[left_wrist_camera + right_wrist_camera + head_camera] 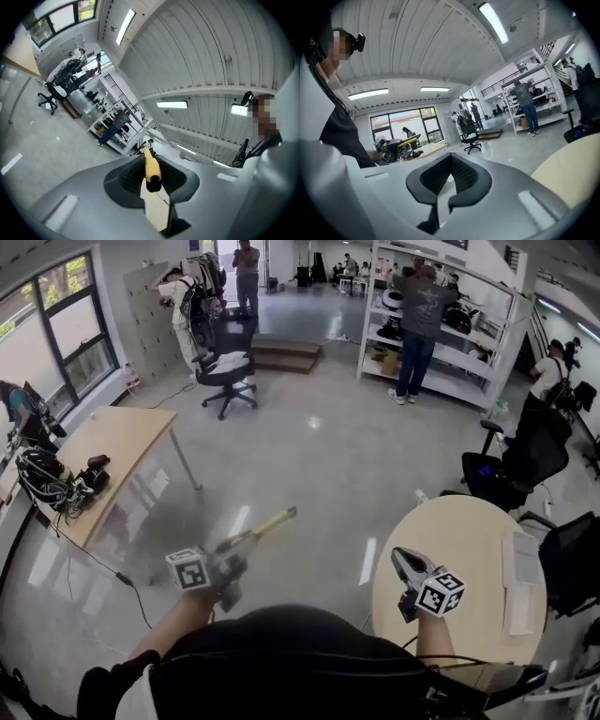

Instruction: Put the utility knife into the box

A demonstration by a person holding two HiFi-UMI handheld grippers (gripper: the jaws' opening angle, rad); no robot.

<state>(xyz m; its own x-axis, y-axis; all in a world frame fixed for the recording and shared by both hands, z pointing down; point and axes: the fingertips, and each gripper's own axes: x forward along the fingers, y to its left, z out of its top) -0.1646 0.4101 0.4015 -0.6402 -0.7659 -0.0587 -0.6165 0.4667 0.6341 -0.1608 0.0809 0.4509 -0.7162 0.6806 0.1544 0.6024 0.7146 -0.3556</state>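
Yellow utility knife (151, 165): clamped in the left gripper (228, 563), held over the grey floor (328, 456), tip toward 2 o'clock in the head view.
Left gripper: jaws pressed on the knife's sides.
Right gripper (450, 157): jaws together, nothing between them, at the round tabletop's (478, 540) 9 o'clock edge.

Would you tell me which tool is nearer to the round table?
Right. The right tool is at the round table's left edge; the left tool, gripping the utility knife, is over floor further left.
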